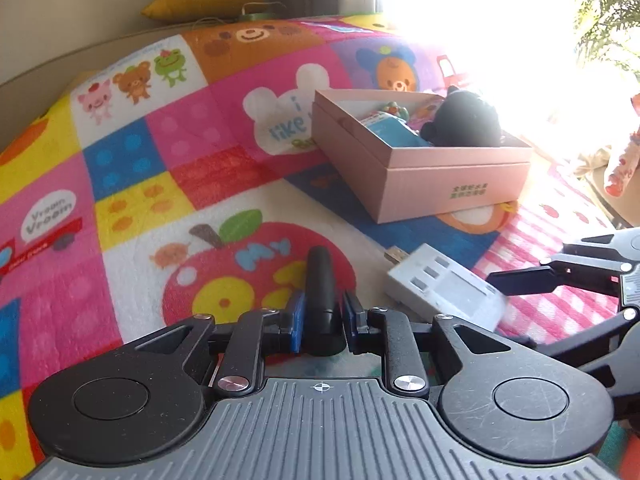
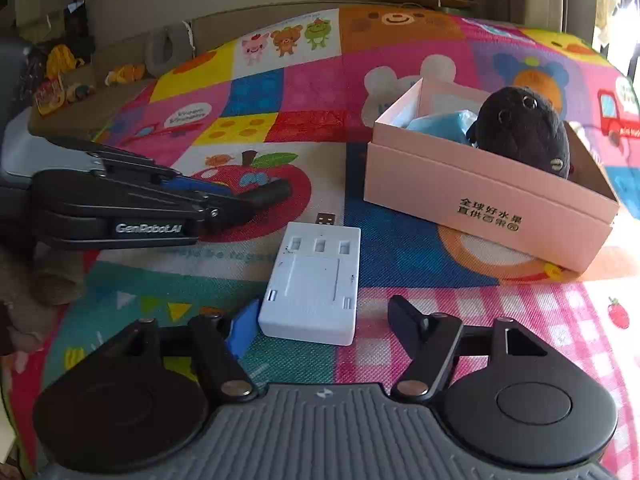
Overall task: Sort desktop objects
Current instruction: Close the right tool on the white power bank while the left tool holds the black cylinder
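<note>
At the far left the colourful patchwork mat [image 2: 280, 92] runs out to its curved edge, and beyond it a low shelf holds small clutter [image 2: 64, 76]; the squares along that side of the mat lie bare, wide room for moving. Next inward comes the left gripper [image 1: 322, 320], its blue pads [image 1: 297, 322] pressed tight on a black cylindrical object [image 1: 322, 280] that sticks out forward past the fingertips, above the big red apple print [image 1: 256, 272]. In the right wrist view the same gripper reaches in from the left with the black cylinder's tip showing beyond its jaws.

Just right of it a white battery charger [image 2: 314, 284] lies flat on the mat, its USB plug [image 2: 326, 219] pointing away from the cameras. The right gripper [image 2: 320, 320] stands around the charger's near end, jaws partly open: the blue left pad [image 2: 244, 326] is at or just beside the charger's near left corner, while the black right finger [image 2: 404, 316] stands clear of its right side with checked mat between. No grip shows.

Further right and farther back sits the pink box [image 2: 480, 200], open-topped, seated in its lid. Inside are a black plush toy [image 2: 520, 128] leaning at the right end and a light blue item [image 2: 440, 124] to its left. A strip of bare mat separates charger and box. Right of the box the pink checked patch [image 2: 540, 320] is free up to the mat's edge; in the left wrist view that side is washed out by glare from a bright window [image 1: 480, 20]
</note>
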Demonstrator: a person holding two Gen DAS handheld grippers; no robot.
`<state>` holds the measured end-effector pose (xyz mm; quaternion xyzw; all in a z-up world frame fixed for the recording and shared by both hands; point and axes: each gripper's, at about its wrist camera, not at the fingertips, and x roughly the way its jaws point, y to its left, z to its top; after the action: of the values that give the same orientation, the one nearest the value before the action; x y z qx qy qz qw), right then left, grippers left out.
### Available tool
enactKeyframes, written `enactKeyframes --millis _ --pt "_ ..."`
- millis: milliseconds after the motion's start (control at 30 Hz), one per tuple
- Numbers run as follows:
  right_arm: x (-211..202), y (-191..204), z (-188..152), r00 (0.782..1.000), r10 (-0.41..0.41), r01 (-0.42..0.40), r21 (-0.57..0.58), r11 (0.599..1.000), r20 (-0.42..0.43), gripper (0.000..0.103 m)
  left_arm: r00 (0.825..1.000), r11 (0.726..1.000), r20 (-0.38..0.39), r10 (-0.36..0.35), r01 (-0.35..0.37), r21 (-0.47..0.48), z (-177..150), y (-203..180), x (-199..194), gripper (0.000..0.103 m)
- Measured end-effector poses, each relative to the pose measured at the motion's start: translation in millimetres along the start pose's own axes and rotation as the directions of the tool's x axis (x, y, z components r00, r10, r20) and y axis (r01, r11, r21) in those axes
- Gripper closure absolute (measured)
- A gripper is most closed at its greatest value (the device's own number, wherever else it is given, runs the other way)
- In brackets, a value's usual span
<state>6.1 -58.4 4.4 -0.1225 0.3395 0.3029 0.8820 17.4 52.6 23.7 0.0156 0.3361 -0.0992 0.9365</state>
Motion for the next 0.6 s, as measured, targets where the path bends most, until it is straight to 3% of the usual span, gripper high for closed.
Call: enactKeyframes --millis 33,133,233,300,367,433,600 --pt "-3 1 -1 1.0 0.007 -0.007 -0.014 1.0 -0.003 0.055 1.0 1.0 0.002 -0.002 0.002 0.004 -3 -3 -2 0.079" --pt "-19 -10 -5 1.0 -0.005 0.005 -0.026 1.0 -0.001 0.055 0.998 0.998 -0.002 -0.057 0.057 -0.004 -5 -13 -4 0.079" --pt "-32 -31 -11 0.994 -0.11 0.11 -0.049 0.993 0.014 0.055 0.993 0.993 -0.003 -0.115 0.116 0.006 -6 -31 -3 0.079" --pt "-36 -50 -15 0.978 -0.207 0.207 -0.032 0.978 0.013 0.049 0.988 0.988 0.001 -0.156 0.156 0.017 -6 -46 -1 0.076" --pt "-34 -68 -20 0.942 -0.335 0.335 0.003 0.942 0.009 0.028 0.982 0.982 0.024 -0.185 0.184 0.049 -4 -62 -2 0.072" --pt "-34 -85 -25 0.916 -0.402 0.401 0.084 0.912 -0.005 0.021 0.974 0.973 0.027 -0.224 0.222 0.068 -2 -76 -2 0.069" --pt "-33 -108 -37 0.927 -0.373 0.371 0.244 0.896 -0.038 0.012 0.974 0.968 0.016 -0.225 0.222 0.117 -4 -95 -2 0.059"
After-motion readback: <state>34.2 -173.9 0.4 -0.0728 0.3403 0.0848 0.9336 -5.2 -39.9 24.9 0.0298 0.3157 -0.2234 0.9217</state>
